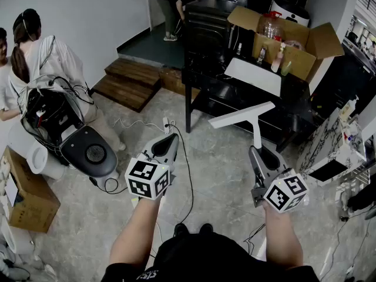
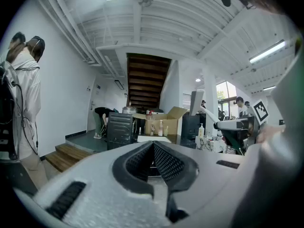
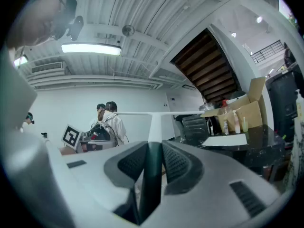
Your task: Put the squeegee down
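Right gripper: one, clamped on the squeegee's handle, pointing level.
Left gripper: one, jaws closed together, nothing between them.
Squeegee: one, white, held in the air with its blade crosswise at the top, in front of the table's near edge.
Black table: one.
Cardboard box: one, open, at the table's far right corner.
White sheet: one, flat on the tabletop, just beside the box.

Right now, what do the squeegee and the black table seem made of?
The squeegee: smooth matte white head and neck, likely plastic; its dark handle, clamped in the right gripper, could be rubber or plastic. The black table: glossy top with reflections, perhaps lacquered wood or glass.
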Demonstrator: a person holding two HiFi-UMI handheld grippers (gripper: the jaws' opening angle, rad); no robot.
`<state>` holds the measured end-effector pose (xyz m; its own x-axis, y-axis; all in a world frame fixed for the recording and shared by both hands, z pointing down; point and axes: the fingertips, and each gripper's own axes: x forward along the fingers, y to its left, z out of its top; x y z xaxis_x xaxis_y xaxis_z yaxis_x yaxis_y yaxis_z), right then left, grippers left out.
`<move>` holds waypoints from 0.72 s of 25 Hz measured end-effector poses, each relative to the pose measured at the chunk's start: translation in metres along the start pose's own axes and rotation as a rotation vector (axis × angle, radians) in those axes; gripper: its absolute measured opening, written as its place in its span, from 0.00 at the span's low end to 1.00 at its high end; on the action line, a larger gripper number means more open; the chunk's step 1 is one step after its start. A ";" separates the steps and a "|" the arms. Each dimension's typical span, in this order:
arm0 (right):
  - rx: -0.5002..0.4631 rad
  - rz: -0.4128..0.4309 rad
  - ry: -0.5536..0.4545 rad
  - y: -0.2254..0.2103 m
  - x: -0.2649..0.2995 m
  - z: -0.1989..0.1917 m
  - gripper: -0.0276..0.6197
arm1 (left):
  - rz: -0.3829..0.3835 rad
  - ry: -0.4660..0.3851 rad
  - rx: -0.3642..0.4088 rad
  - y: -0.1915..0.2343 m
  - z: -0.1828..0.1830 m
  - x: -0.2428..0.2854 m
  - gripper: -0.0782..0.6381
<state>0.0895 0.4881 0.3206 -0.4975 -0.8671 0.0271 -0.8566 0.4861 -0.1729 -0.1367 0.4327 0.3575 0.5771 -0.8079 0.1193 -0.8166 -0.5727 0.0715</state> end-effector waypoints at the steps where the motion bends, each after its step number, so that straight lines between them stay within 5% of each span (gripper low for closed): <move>1: 0.002 -0.001 -0.002 0.000 -0.001 0.000 0.19 | 0.001 0.000 0.000 0.000 0.000 0.000 0.12; 18: 0.087 0.012 -0.051 -0.016 -0.042 0.006 0.19 | -0.011 0.027 0.025 -0.047 0.003 0.004 0.12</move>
<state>0.1249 0.5167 0.3162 -0.4983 -0.8666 -0.0253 -0.8342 0.4873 -0.2582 -0.0964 0.4558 0.3519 0.5852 -0.7978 0.1452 -0.8096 -0.5850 0.0485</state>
